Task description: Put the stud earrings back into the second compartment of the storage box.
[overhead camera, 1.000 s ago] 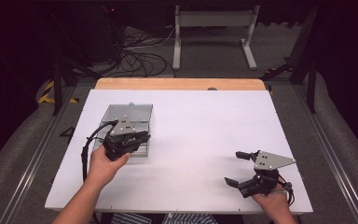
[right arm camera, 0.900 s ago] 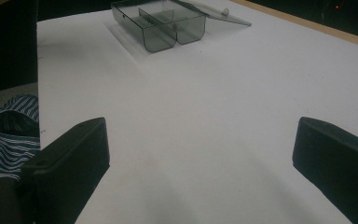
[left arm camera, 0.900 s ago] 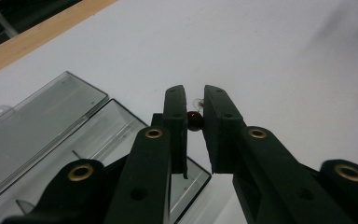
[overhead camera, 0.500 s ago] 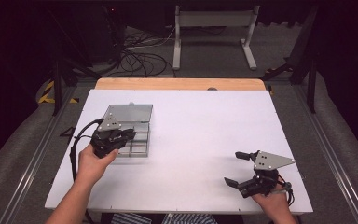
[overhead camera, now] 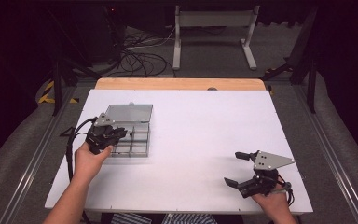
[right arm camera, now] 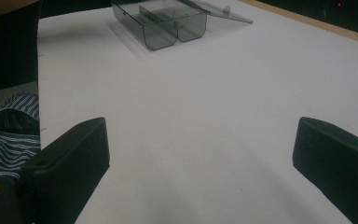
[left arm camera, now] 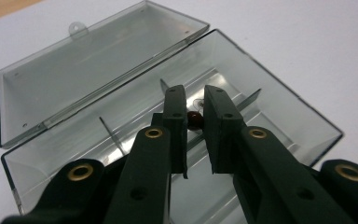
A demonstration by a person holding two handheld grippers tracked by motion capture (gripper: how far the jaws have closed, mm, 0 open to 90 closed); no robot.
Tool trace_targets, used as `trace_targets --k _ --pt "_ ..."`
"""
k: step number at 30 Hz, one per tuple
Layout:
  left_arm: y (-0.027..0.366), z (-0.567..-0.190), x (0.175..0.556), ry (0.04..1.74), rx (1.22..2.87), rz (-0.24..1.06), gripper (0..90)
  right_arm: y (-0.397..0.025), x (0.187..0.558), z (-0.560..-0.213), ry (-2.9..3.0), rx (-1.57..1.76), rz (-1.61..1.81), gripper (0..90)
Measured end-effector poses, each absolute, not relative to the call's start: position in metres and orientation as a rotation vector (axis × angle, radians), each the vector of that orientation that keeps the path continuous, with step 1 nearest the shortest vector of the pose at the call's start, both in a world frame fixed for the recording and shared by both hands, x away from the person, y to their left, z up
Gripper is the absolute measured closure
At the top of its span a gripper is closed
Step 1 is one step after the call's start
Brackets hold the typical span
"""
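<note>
A clear smoky plastic box [overhead camera: 137, 142] with dividers lies open at the table's left, its lid [overhead camera: 128, 113] folded back flat. My left gripper [overhead camera: 116, 134] hovers over the box's left part. In the left gripper view the left gripper [left arm camera: 195, 99] is shut on a small dark red bead [left arm camera: 195, 120], held just above a middle compartment of the box [left arm camera: 279, 116]. My right gripper [overhead camera: 233, 168] rests near the table's front right, open and holding nothing. In the right gripper view the right gripper [right arm camera: 200, 149] points across bare table toward the distant box [right arm camera: 163, 23].
The white table top [overhead camera: 205, 126] has a wooden strip [overhead camera: 177, 84] along its far edge. Cables and a metal stand lie on the floor beyond. A striped garment [right arm camera: 4, 135] shows past the table's near edge.
My left gripper has moved leftward over the box, from its right part to its left part. The right gripper has stayed still.
</note>
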State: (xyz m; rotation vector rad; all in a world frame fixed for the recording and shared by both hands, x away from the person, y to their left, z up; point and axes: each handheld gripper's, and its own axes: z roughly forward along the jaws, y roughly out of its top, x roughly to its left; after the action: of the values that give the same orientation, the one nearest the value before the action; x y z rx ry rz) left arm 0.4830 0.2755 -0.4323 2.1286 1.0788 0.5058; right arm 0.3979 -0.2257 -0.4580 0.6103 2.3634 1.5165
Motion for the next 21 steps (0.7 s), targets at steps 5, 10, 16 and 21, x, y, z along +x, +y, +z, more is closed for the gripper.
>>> trace_targets --k 5,10,16,21 --pt "0.279 -0.441 0.492 1.133 2.143 0.497 79.7 -0.225 0.398 -0.458 2.366 0.609 1.518 4.1" --pt "0.280 -0.448 0.500 1.177 2.134 0.522 74.5 -0.225 0.398 -0.459 2.370 0.608 1.513 4.1" --pt "0.281 -0.444 0.494 1.160 2.085 0.533 58.6 -0.226 0.399 -0.459 2.368 0.610 1.518 4.1" --pt "0.279 -0.435 0.475 1.096 2.017 0.523 47.8 -0.226 0.399 -0.458 2.365 0.609 1.521 4.1"
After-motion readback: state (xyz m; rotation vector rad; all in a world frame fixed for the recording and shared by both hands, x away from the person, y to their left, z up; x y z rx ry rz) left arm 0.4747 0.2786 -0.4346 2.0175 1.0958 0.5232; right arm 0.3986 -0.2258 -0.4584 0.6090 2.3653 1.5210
